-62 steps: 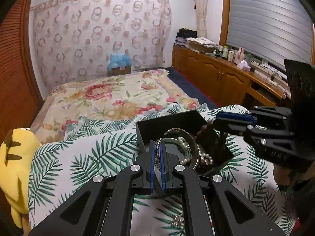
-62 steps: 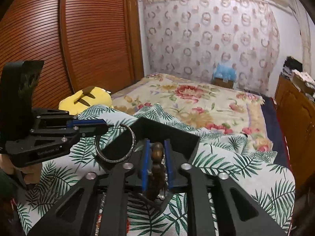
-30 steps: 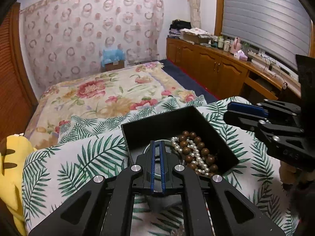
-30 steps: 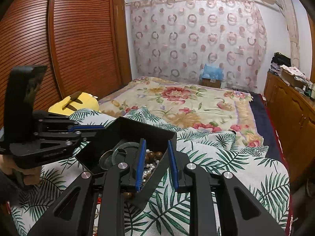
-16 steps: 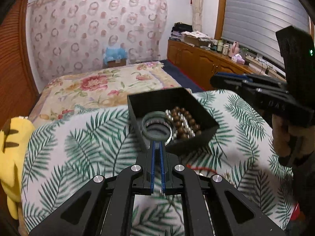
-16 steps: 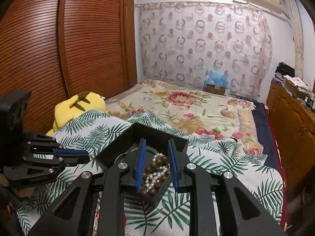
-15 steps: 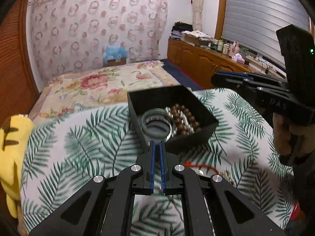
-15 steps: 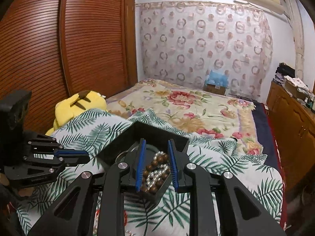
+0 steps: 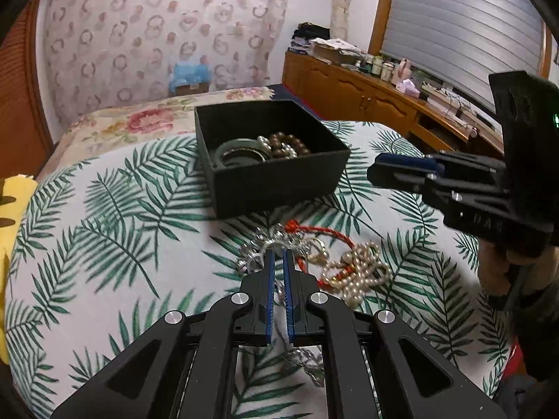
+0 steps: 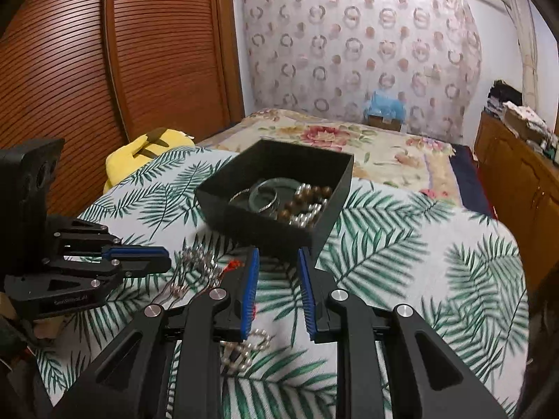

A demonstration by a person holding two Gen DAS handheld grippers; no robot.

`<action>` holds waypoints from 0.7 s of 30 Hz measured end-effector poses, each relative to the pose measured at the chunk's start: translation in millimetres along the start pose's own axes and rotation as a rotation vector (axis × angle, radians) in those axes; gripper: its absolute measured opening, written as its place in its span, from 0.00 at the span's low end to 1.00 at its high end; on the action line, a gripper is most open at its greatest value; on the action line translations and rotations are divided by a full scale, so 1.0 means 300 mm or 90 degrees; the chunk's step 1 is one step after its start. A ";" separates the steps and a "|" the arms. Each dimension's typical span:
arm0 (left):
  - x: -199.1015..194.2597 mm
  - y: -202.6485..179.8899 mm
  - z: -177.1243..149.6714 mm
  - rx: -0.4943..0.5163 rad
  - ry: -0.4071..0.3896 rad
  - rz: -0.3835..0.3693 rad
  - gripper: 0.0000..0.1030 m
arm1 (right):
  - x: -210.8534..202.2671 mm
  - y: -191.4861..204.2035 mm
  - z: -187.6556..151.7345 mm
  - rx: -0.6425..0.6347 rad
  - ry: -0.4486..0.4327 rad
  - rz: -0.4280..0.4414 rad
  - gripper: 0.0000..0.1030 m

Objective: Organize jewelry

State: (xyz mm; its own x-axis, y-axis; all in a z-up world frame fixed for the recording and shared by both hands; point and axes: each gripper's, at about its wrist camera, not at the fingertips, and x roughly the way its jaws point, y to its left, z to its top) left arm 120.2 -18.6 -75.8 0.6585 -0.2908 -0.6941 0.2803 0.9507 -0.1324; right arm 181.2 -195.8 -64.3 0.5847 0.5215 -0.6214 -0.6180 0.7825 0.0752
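Bedspread (image 9: 104,209): a palm-leaf cloth is covering the near end of the bed, carrying the box and the loose jewelry.
Black box (image 9: 279,181): it is sitting upright on the cloth, beyond both grippers, already holding a green bangle (image 9: 237,152), brown beads (image 9: 286,141) and pearls.
Loose pile: a crystal strand (image 9: 258,244), a red cord (image 9: 328,235) and a pearl string (image 9: 360,272) are lying tangled together on the cloth, just in front of the box's near wall, between box and grippers.
Pile's long axis: it is running roughly left to right across the left wrist view, crystal end on the left, pearls on the right.
Left gripper (image 9: 277,262): its jaws are standing almost closed with only a thin slit between them, the tips sitting right at the crystal strand; whether they are pinching it I cannot tell.
Right gripper (image 10: 278,262): its jaws are spread wide with nothing between them, hanging above the cloth near the box's near corner.
Deciding relation: the crystal strand is lying directly ahead of the left tips, so the left looks the nearer for that piece; the pearl string is lying to the right of it, under the right gripper (image 10: 244,349), likely its pick.
Risk: the pieces are touching, so lifting one may drag the others.
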 end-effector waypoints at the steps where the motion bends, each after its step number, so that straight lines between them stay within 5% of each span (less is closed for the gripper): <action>1: 0.003 -0.004 -0.006 0.000 0.001 -0.002 0.05 | 0.002 -0.001 -0.008 0.004 -0.001 0.002 0.24; 5: 0.016 -0.026 -0.019 0.004 0.006 -0.003 0.16 | 0.034 0.001 -0.037 0.012 0.003 0.005 0.24; 21: 0.076 -0.064 -0.046 0.028 0.043 0.048 0.17 | 0.041 0.026 -0.041 -0.021 0.005 0.012 0.24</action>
State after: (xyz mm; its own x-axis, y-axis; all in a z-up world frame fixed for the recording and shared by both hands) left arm 120.2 -42.1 -98.8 0.6306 -0.2095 -0.7473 0.2631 0.9636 -0.0482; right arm 177.2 -187.5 -81.0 0.5685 0.5330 -0.6267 -0.6457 0.7611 0.0615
